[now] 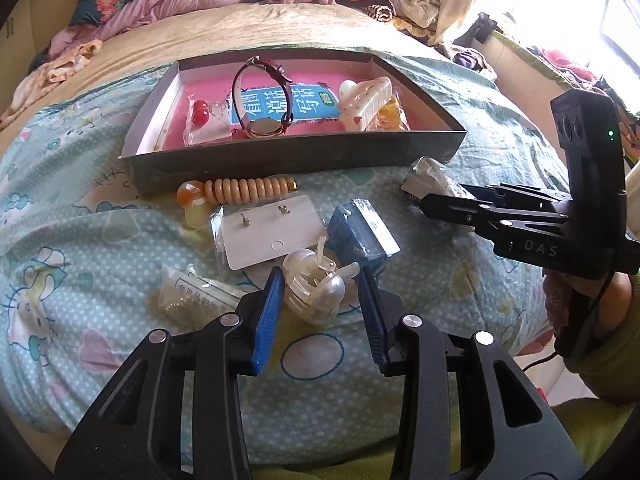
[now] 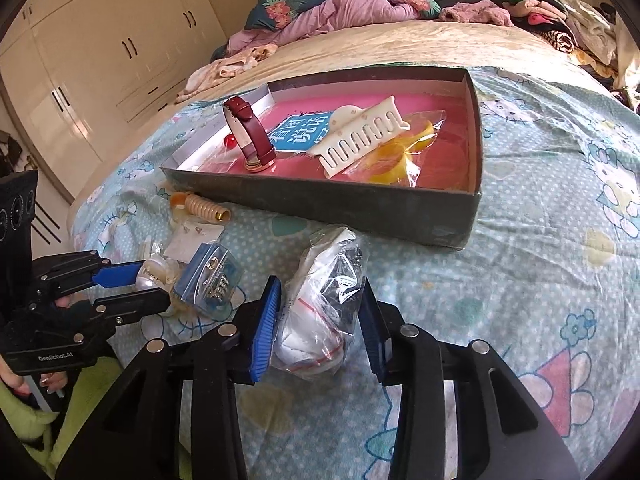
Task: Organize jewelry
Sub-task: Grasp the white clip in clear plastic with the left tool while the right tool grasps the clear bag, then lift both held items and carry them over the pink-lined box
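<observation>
Jewelry is spread on the bed (image 1: pixel 460 92) beside the box (image 1: pixel 296 156). A pearly hair claw (image 1: pixel 316 292) is pinched by the left tool (image 1: pixel 320 300); a clear plastic bag (image 2: pixel 320 312) is pinched by the right tool (image 2: pixel 320 312).

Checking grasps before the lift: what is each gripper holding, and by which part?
Left gripper clamps the pearly hair claw by its sides; right gripper squeezes the clear plastic bag across its middle.
</observation>
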`<act>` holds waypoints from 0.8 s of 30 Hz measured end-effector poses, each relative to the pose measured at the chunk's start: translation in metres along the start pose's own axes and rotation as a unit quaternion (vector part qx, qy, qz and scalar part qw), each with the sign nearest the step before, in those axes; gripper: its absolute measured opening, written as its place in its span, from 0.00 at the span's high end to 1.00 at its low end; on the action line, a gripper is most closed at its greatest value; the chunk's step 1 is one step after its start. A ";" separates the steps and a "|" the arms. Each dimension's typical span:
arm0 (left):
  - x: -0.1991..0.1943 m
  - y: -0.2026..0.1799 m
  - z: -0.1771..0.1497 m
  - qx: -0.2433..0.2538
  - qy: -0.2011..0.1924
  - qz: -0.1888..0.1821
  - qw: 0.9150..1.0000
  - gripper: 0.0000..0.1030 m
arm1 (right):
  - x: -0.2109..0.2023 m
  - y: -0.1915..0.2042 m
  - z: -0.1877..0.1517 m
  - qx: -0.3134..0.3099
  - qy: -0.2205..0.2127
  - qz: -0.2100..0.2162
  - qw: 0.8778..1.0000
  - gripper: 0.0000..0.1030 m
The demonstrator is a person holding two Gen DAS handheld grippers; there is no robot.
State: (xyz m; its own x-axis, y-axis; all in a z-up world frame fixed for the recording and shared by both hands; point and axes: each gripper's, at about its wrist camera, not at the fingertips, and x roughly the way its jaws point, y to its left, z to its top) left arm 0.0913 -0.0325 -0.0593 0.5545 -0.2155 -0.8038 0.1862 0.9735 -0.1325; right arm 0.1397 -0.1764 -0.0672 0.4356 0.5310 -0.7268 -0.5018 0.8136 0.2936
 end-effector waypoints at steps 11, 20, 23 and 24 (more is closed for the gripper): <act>-0.035 0.014 0.004 -0.023 -0.044 0.013 0.999 0.71 | -0.029 0.003 0.005 -0.007 -0.026 0.005 1.000 0.66; -0.050 0.034 0.010 -0.050 -0.063 0.027 0.996 0.71 | -0.042 0.020 0.019 -0.031 -0.048 0.019 0.998 0.66; -0.053 0.039 0.012 -0.056 -0.069 0.030 0.996 0.71 | -0.041 0.025 0.024 -0.038 -0.052 0.021 0.998 0.66; -0.054 0.040 0.013 -0.058 -0.070 0.030 0.995 0.71 | -0.041 0.026 0.026 -0.040 -0.053 0.022 0.998 0.66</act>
State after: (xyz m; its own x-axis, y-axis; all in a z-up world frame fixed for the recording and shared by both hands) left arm 0.0799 0.0174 -0.0140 0.6708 -0.1565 -0.7249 0.0592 0.9857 -0.1581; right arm 0.1283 -0.1708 -0.0137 0.4865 0.5907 -0.6437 -0.5785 0.7699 0.2694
